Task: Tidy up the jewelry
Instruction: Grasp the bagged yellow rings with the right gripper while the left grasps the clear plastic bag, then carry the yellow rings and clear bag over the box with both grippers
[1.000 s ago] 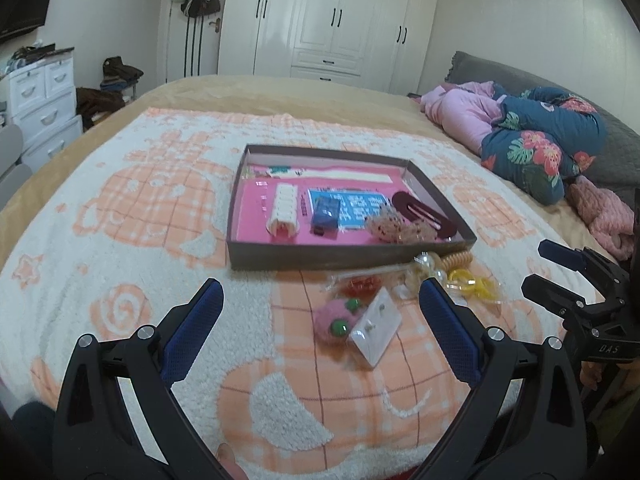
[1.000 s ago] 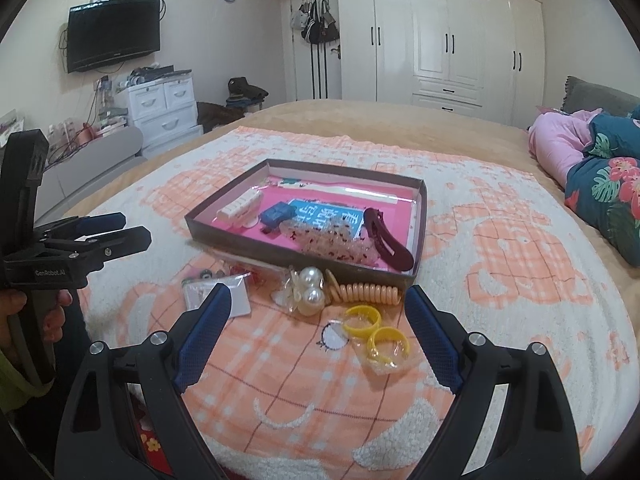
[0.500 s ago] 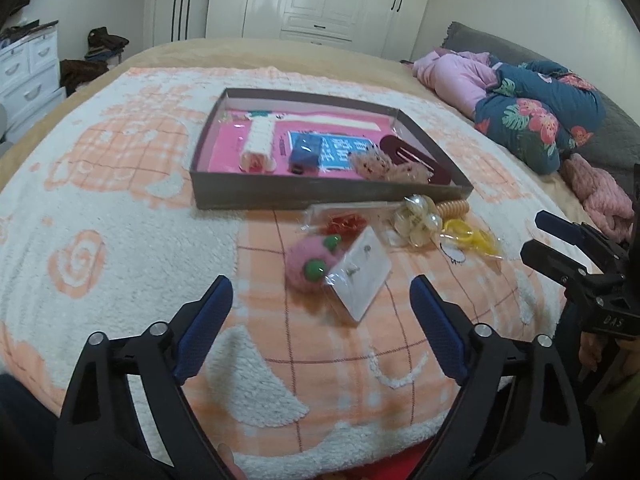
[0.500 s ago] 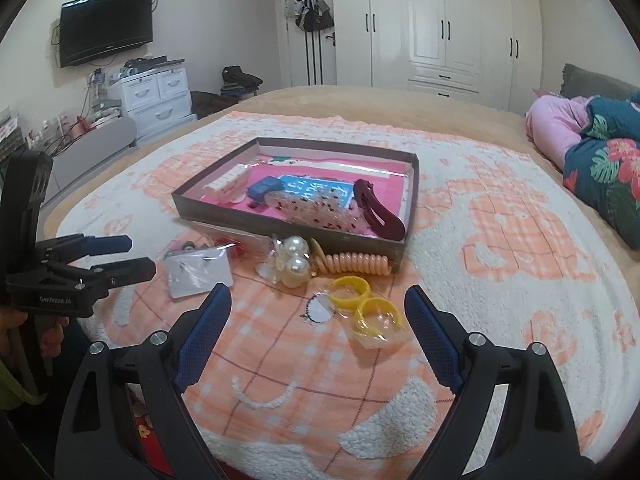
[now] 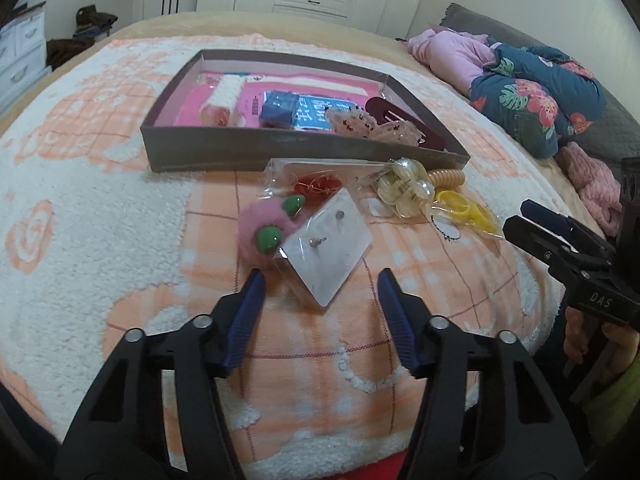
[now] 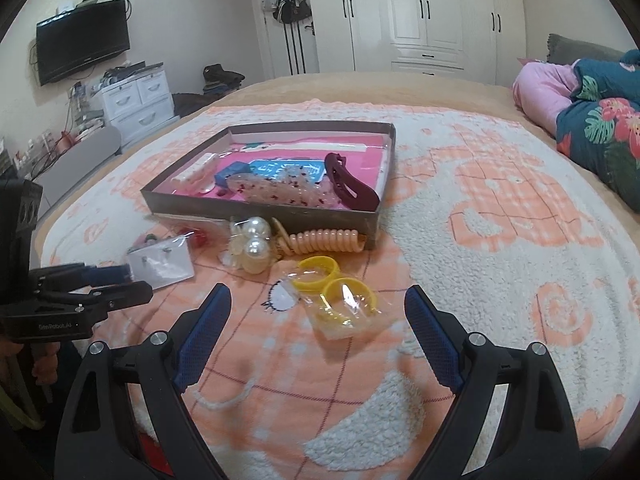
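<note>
My left tongs (image 5: 320, 312) gape empty just short of the earring card (image 5: 326, 250), ready to straddle it, while my right tongs (image 6: 318, 336) hang open and empty before the yellow rings (image 6: 334, 290), the box (image 5: 280, 148) beyond both.

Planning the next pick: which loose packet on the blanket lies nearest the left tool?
The white earring card, in a clear sleeve, directly ahead of the left tool; the yellow rings packet lies farther right.

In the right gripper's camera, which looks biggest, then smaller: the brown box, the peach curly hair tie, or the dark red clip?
1. brown box
2. peach curly hair tie
3. dark red clip

The last two look close; the clip lies farther away, so that ranking is unsure.
</note>
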Tool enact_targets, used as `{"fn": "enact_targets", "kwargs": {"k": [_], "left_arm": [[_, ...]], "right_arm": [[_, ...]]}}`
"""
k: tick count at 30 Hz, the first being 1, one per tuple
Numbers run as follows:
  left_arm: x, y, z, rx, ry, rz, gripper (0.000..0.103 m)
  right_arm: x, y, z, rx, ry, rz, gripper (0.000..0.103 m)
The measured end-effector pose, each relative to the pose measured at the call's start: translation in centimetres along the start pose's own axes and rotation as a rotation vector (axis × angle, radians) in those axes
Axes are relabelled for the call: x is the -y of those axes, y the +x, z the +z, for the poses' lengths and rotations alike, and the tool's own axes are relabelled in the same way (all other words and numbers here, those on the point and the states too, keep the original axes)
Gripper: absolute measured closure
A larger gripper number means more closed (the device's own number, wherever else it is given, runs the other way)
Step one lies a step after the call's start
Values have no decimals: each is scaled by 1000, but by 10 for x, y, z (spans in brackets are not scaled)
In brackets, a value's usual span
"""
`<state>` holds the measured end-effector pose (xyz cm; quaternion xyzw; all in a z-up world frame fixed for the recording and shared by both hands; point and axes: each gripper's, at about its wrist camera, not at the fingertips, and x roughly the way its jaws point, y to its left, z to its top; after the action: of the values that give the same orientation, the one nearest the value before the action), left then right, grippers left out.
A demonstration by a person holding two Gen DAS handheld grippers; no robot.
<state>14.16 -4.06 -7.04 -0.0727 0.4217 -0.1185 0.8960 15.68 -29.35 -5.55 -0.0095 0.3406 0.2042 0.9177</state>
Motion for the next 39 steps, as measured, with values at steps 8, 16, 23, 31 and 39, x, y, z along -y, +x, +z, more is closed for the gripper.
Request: {"fn": "enact_targets", "kwargs": {"k": [8,16,23,31,39], "left_arm": [[-6,7,5,-5,-57,-25,66],[-3,12,8,-11,-74,-37,76],[4,11,7,-19,-47,-51,87],[10,5,2,-25,-21,-73,94],[20,-10,7,22,20,-72,96]], "right_arm": [[13,19,4,-41,23,0,17],[9,46,1,-123,-32,-11,17],[-8,57,-1,-125,-154,-46,44],[-13,49,-3,-112,-159,14,61],[-15,34,-3,-90,-114,97,61]]}}
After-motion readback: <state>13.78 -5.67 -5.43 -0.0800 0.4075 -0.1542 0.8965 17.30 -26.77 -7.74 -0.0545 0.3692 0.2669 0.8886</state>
